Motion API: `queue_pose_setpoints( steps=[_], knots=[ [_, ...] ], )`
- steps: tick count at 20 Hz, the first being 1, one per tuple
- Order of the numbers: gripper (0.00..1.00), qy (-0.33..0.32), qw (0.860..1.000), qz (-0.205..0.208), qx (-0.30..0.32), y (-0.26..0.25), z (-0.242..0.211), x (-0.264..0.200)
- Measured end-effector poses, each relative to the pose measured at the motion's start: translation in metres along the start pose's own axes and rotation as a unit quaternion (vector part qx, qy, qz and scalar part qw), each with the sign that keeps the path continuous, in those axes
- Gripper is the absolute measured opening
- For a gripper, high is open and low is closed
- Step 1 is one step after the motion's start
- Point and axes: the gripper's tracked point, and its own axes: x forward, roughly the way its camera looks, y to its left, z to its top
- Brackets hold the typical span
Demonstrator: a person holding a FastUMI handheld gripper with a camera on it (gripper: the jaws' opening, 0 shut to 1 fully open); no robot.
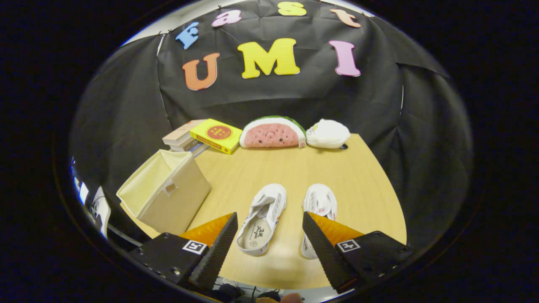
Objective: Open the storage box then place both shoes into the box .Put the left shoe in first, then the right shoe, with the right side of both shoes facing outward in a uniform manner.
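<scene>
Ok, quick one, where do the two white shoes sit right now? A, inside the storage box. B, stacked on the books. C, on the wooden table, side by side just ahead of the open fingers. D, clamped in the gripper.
C: the left shoe and right shoe lie side by side on the table, just ahead of the open gripper, apart from the storage box.

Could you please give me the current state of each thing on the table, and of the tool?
Storage box: open at the top, on the table's left.
Left-hand shoe: flat on the table, sole down, between the fingers.
Right-hand shoe: flat, partly behind one finger.
Tool: open, holding nothing.
Books: stacked, closed.
</scene>
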Motion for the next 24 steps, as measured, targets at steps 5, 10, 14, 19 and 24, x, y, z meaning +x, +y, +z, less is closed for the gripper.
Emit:
queue_pose_setpoints(
  steps=[5, 10, 14, 19, 24],
  knots=[
    [0.96, 0.053, 0.999, 0.0, -0.009, -0.001, -0.026, 0.047],
    [0.93, 0.121, 0.993, -0.006, 0.012, 0.001, -0.05, 0.097],
    [0.79, 0.134, 0.99, -0.018, 0.041, -0.008, -0.056, 0.119],
    [0.65, 0.133, 0.989, -0.017, 0.059, -0.007, -0.054, 0.141],
    [0.21, 0.163, 0.982, -0.041, 0.085, -0.009, -0.057, 0.152]
  ],
)
